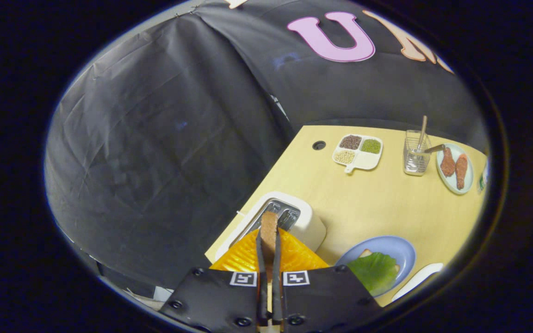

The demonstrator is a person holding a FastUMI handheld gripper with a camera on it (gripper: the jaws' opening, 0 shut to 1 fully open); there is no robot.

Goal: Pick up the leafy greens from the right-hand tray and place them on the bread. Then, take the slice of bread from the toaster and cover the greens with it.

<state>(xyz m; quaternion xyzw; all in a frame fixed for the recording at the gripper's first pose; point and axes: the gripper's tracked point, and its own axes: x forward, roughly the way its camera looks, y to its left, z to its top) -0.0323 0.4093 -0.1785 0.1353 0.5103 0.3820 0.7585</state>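
Your gripper (pixel 269 236) has its two fingers (pixel 260 259) drawn close together, pressing from both sides on a slice of bread (pixel 269 227) held edge-on and upright between them. The slice sits above the slots of the white toaster (pixel 310 226), which stands at the near left corner of the light wooden table (pixel 377 208); whether its lower edge is clear of the slot you cannot tell, since the fingers cover it.

Just right of the toaster, beside your fingers, is a blue plate (pixel 393 247). On it lies the other bread (pixel 366 253), almost covered by the leafy greens (pixel 374 270), so the greens are already in place on top of it. Touching the view's lower right, past the plate, is the rim of a white tray (pixel 417 280).

Farther back on the table, beyond your fingers, you have a round dark hole (pixel 319 145) in the tabletop, then a white divided dish (pixel 358 152) with dark, green and pale grains in its compartments. Right of that stands a clear holder (pixel 417 159) with utensils upright in it, and just beside it a pale green plate (pixel 455 169) carrying two reddish-brown pieces of food (pixel 454 167).
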